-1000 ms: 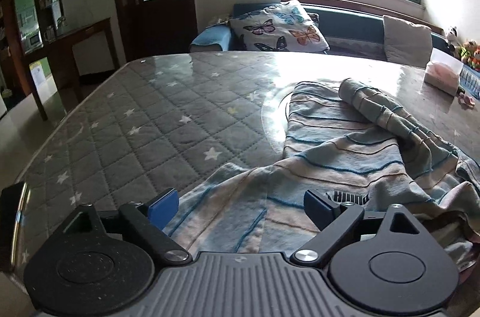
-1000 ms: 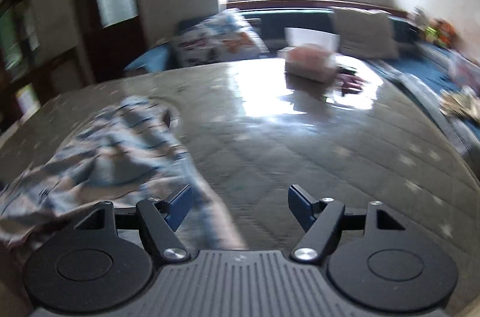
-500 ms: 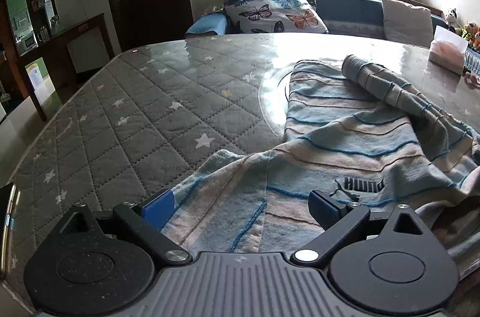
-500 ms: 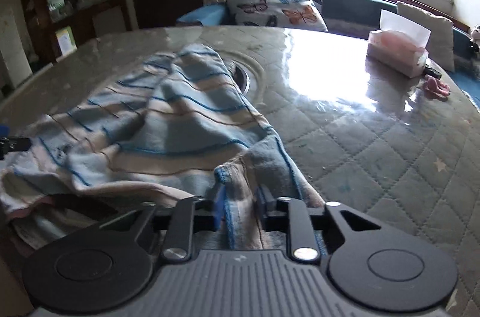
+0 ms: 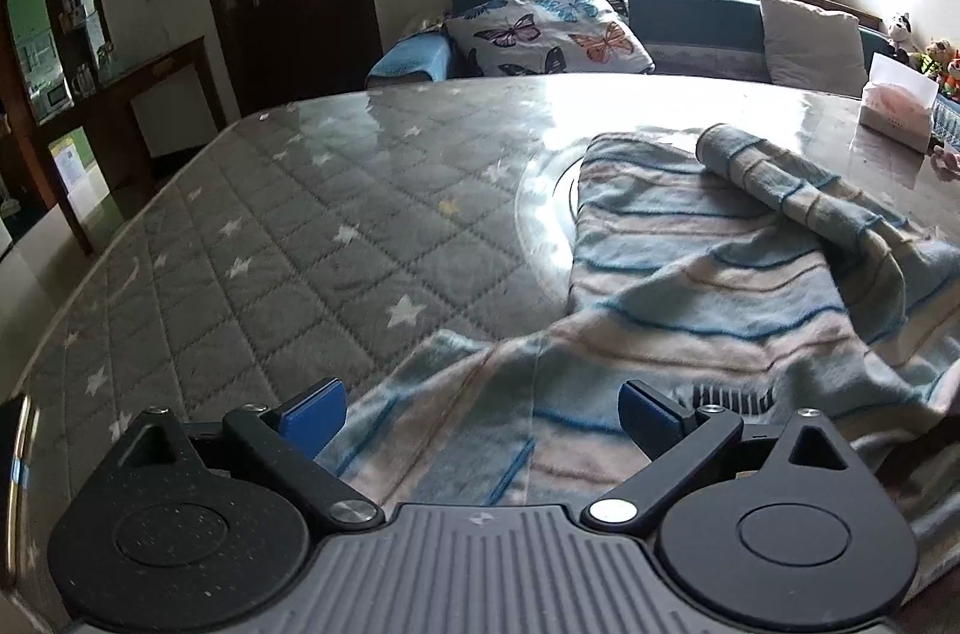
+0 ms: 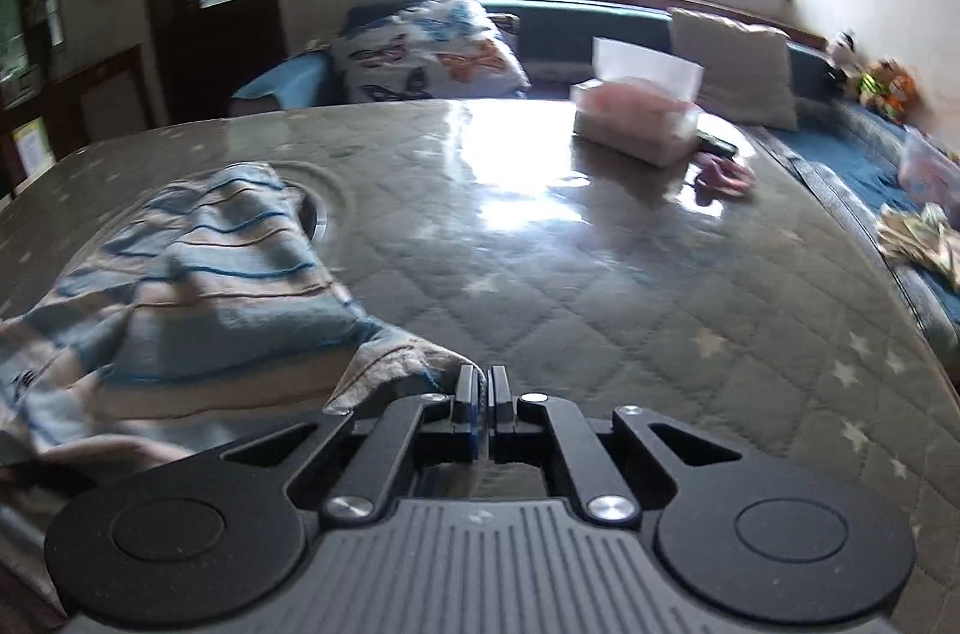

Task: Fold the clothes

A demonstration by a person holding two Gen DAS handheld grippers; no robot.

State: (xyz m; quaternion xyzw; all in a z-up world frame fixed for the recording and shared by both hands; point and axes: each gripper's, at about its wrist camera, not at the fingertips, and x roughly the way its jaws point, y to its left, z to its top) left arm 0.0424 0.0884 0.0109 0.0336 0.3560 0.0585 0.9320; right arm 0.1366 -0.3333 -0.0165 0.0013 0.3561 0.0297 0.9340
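Note:
A blue, beige and white striped garment [image 5: 690,292] lies crumpled on the quilted star-patterned table [image 5: 288,250], one sleeve rolled over its far right part. My left gripper [image 5: 480,415] is open, its blue-padded fingers [image 5: 315,415] straddling the garment's near hem without gripping it. In the right wrist view the same garment [image 6: 198,286] lies to the left. My right gripper [image 6: 482,385] is shut on the garment's right corner [image 6: 414,364], which bunches up at the closed fingertips.
A tissue box [image 6: 636,124] and a small pink item [image 6: 723,175] sit at the table's far right. A round inset [image 5: 549,214] shows under the garment. A sofa with a butterfly pillow [image 5: 540,34] lies behind the table. A dark phone-like object [image 5: 15,448] sits at the near-left edge.
My right gripper closed on the garment's corner and has swung right, pulling the cloth with it. My left gripper stayed open over the near hem, shifting only slightly.

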